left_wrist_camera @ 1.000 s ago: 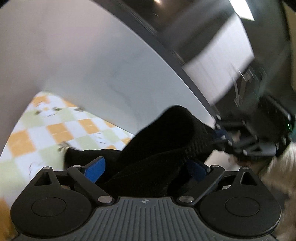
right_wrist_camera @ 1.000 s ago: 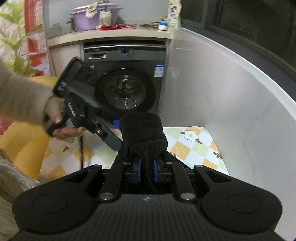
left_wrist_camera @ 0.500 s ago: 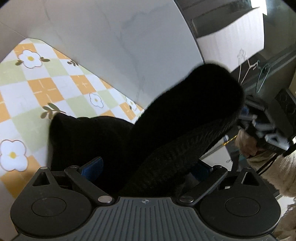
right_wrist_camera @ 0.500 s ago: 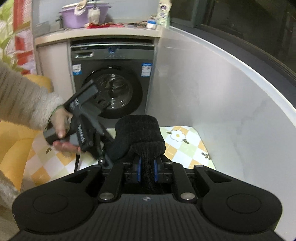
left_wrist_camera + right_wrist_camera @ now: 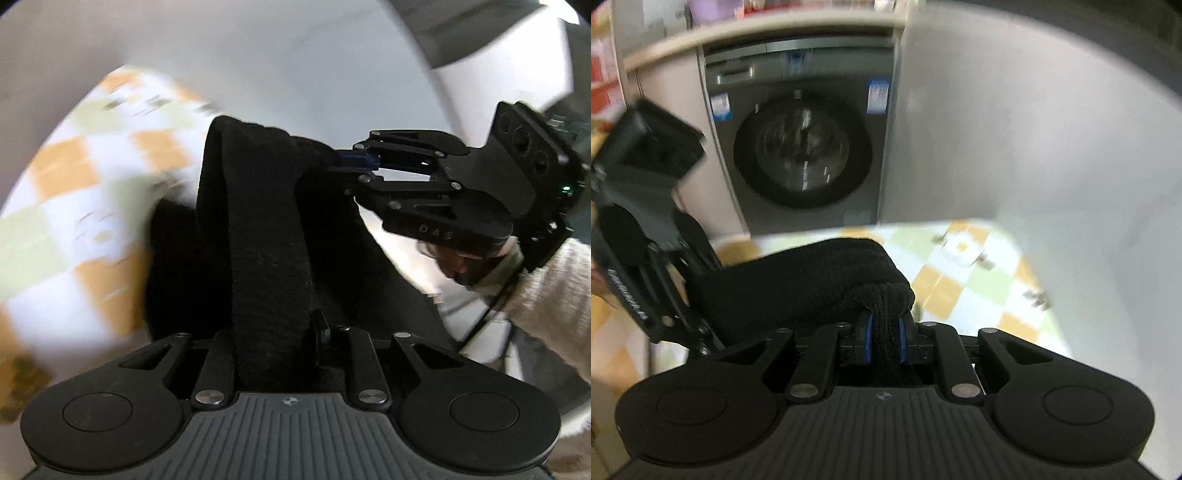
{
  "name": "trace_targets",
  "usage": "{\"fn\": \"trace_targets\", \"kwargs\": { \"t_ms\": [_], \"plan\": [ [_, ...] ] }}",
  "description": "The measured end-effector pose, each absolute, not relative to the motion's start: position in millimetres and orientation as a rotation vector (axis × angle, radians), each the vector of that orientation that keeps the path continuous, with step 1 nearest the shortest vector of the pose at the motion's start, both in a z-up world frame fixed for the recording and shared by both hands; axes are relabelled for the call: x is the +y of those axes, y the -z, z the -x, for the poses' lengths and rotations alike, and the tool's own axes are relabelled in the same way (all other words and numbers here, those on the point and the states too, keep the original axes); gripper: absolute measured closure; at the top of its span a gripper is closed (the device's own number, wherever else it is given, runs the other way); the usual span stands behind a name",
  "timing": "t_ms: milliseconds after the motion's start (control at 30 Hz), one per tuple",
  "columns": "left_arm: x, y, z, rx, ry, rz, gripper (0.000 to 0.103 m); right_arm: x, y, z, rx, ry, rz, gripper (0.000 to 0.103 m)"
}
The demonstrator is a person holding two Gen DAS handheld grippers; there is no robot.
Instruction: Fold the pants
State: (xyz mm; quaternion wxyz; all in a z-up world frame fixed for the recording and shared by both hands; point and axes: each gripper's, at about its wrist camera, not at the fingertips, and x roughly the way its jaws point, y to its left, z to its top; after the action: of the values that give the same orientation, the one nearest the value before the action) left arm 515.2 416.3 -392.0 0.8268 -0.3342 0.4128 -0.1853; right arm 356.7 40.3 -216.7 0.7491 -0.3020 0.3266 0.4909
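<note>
The black knit pants (image 5: 258, 229) hang off the table, stretched between both grippers. In the left wrist view my left gripper (image 5: 275, 332) is shut on a flat band of the cloth that rises straight up from its fingers. Up to the right, my right gripper (image 5: 351, 162) pinches the far end of that fold, held by a hand in a cream sleeve (image 5: 546, 295). In the right wrist view my right gripper (image 5: 884, 332) has its blue pads (image 5: 867, 334) shut on a bunched ridge of the pants (image 5: 798, 280). My left gripper (image 5: 701, 332) holds the cloth's left end.
The table's checkered orange, green and white cloth (image 5: 979, 280) lies below and to the right, also blurred at left in the left wrist view (image 5: 66, 221). A white wall (image 5: 1034, 147) borders it. A grey washing machine (image 5: 801, 147) stands behind under a counter.
My left gripper's fingers, spread wide around the pants before, have shut on the cloth. Both grippers have swung, and the pants now stretch between them lower over the table.
</note>
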Motion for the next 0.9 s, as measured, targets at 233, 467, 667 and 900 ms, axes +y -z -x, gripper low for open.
{"fn": "trace_targets", "kwargs": {
  "t_ms": [233, 467, 667, 900],
  "plan": [
    [422, 403, -506, 0.912, 0.301, 0.727, 0.078, 55, 238, -364, 0.742, -1.059, 0.681, 0.089],
    [427, 401, -506, 0.91, 0.305, 0.679, 0.062, 49, 222, -356, 0.722, -1.079, 0.677, 0.089],
    [425, 368, -496, 0.784, 0.325, 0.447, 0.033, 40, 205, -344, 0.689, -1.102, 0.68, 0.089],
    [418, 347, -493, 0.757, 0.376, 0.317, 0.033, 38, 198, -337, 0.672, -1.106, 0.702, 0.089]
  ]
}}
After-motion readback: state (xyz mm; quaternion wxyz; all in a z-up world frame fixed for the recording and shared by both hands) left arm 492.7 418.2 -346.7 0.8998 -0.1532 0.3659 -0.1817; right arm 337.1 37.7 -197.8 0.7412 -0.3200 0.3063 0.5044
